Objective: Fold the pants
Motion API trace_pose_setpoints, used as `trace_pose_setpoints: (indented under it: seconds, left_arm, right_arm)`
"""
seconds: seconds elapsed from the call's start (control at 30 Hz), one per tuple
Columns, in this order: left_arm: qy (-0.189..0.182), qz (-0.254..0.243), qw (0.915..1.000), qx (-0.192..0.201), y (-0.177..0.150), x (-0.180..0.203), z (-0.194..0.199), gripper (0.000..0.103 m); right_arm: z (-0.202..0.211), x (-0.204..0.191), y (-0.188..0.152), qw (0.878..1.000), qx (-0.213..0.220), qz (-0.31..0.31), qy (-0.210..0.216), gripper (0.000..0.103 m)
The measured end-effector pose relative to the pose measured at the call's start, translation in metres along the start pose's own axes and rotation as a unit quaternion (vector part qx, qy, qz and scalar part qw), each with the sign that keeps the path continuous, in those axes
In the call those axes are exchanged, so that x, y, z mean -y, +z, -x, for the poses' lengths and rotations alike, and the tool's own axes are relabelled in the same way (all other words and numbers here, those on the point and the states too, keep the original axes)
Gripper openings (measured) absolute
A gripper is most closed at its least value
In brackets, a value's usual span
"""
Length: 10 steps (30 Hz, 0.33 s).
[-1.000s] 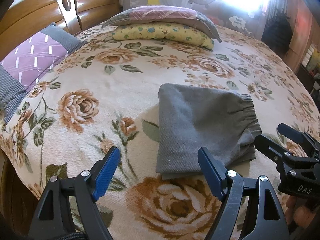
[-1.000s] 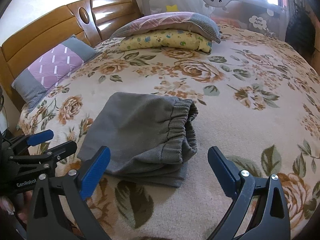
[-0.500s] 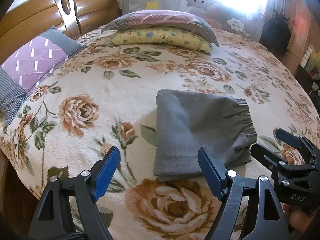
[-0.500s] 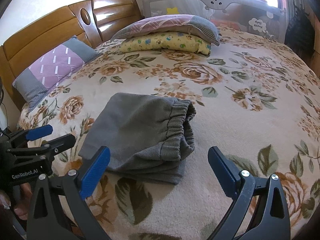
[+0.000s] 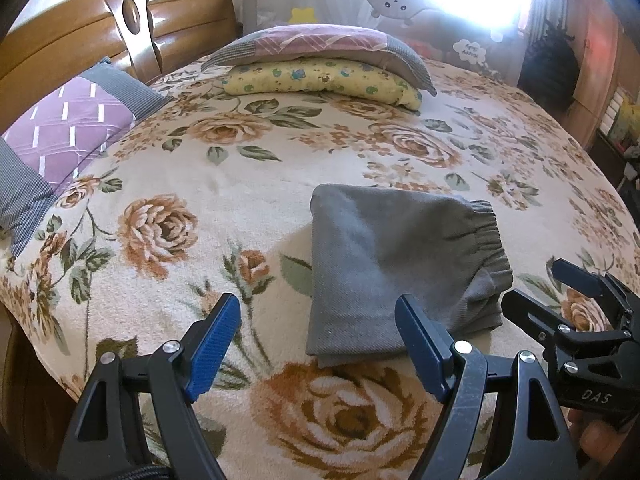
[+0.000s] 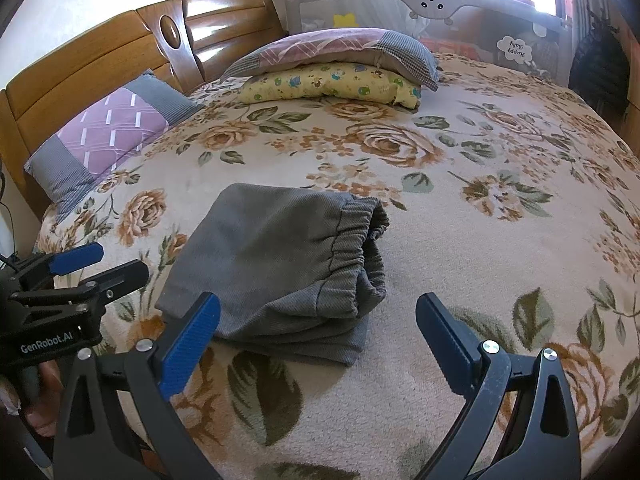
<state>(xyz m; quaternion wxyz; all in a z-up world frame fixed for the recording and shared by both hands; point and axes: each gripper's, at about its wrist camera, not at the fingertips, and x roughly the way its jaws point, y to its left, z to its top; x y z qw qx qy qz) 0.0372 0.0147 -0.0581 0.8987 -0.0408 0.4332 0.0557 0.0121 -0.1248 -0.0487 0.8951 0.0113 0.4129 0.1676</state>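
Observation:
The grey pants (image 5: pixel 396 264) lie folded into a compact stack on the floral bedspread, elastic waistband to the right; they also show in the right wrist view (image 6: pixel 280 264). My left gripper (image 5: pixel 318 340) is open and empty, above the bed just short of the stack's near left corner. My right gripper (image 6: pixel 318 340) is open and empty, just short of the stack's near right corner. Each gripper shows in the other's view: the right one (image 5: pixel 560 296) at the right edge, the left one (image 6: pixel 96 264) at the left edge. Neither touches the pants.
The floral bedspread (image 5: pixel 240 200) covers the bed. Two stacked pillows (image 5: pixel 320 68) lie at the far end. A purple and grey pillow (image 5: pixel 68 132) leans on the wooden headboard (image 5: pixel 100 36) at left. A grey bed rail (image 6: pixel 440 4) stands behind.
Both grippers have drawn back a little toward me from the folded pants, staying open. The pants have not moved.

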Motion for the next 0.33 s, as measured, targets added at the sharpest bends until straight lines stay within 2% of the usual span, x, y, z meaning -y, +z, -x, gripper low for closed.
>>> trace_pose_setpoints:
  seconds: [0.33]
  left_arm:
    - [0.000, 0.000, 1.0000, -0.003, 0.0000, 0.0003, -0.0001, 0.080]
  right_arm:
    - [0.0009, 0.0009, -0.0002, 1.000, 0.000, 0.000, 0.000, 0.099]
